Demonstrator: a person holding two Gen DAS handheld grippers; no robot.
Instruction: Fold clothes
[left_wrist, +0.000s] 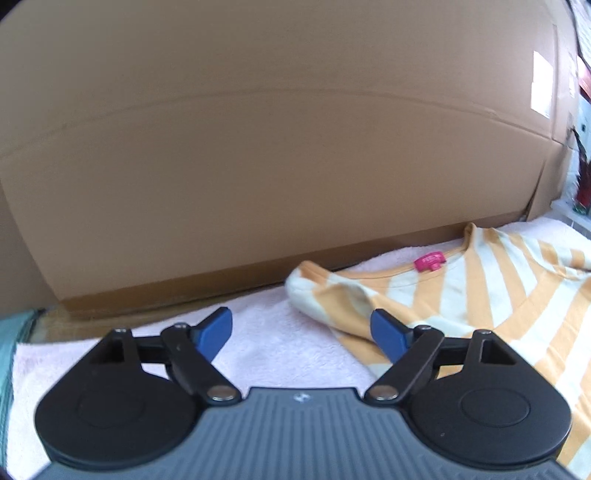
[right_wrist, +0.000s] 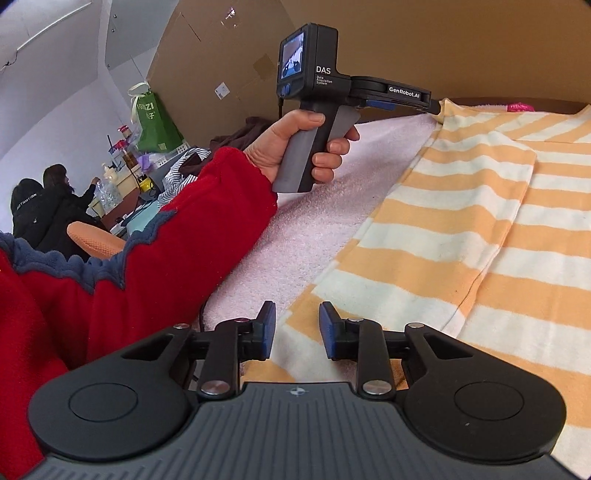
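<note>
An orange-and-cream striped T-shirt (right_wrist: 480, 221) lies spread on a pale pink towel (right_wrist: 314, 229), its collar and pink neck label (left_wrist: 430, 263) toward a large cardboard box (left_wrist: 258, 147). The left gripper (left_wrist: 301, 332), held by a hand (right_wrist: 295, 147) in a red sleeve (right_wrist: 166, 236), has its jaws wide apart and empty beside the shirt's shoulder. The right gripper (right_wrist: 297, 325) hovers over the near hem, jaws narrowly parted with nothing pinched.

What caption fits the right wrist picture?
Open right gripper over a striped shirt; left gripper at its shoulder.

cardboard box (left_wrist: 258, 147), pink towel (left_wrist: 266, 332) — green bag (right_wrist: 157, 125)
</note>
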